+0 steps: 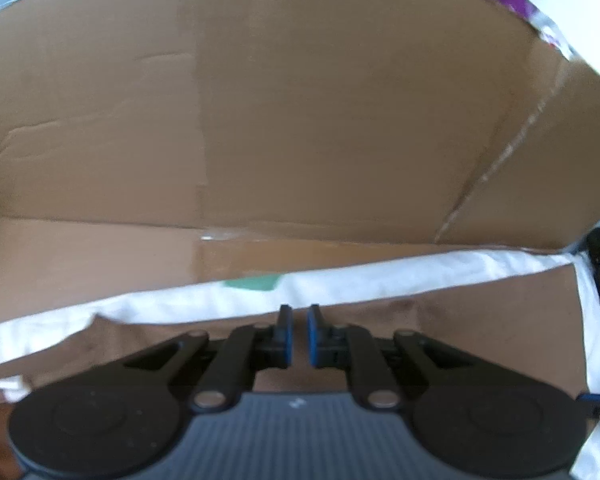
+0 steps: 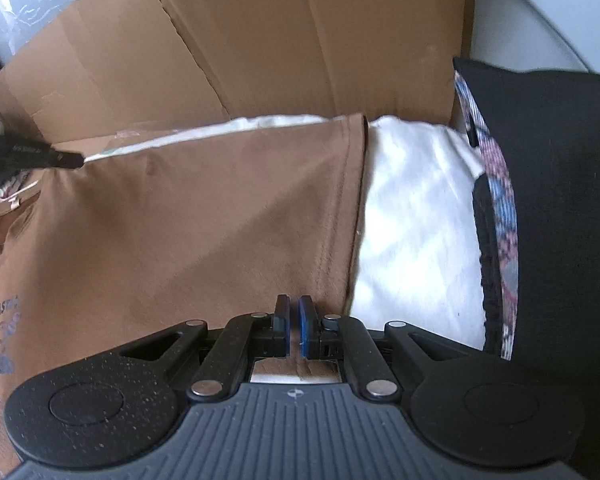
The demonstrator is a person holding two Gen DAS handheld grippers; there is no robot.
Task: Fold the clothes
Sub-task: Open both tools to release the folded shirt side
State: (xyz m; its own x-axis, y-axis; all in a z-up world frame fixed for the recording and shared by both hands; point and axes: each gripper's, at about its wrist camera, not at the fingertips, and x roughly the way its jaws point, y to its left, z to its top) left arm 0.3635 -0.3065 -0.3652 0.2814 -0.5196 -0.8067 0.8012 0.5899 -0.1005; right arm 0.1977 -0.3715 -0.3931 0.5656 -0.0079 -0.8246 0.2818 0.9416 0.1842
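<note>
A brown T-shirt (image 2: 180, 232) lies spread on a white sheet (image 2: 416, 220), with a blue print (image 2: 0, 336) at its left end. My right gripper (image 2: 294, 320) is shut near the shirt's hem (image 2: 358, 208), and brown cloth shows in the thin gap between its blue pads. In the left wrist view the shirt (image 1: 460, 332) fills the foreground. My left gripper (image 1: 299, 330) sits at the shirt's far edge, nearly shut with brown cloth between its pads. In the right wrist view the left gripper (image 2: 76, 160) is a dark shape at the shirt's far left edge.
A cardboard wall (image 1: 300, 100) stands close behind the sheet and also fills the back of the right wrist view (image 2: 260, 40). A black garment with a patterned lining (image 2: 560, 200) lies at the right. A green patch (image 1: 256, 282) marks the sheet.
</note>
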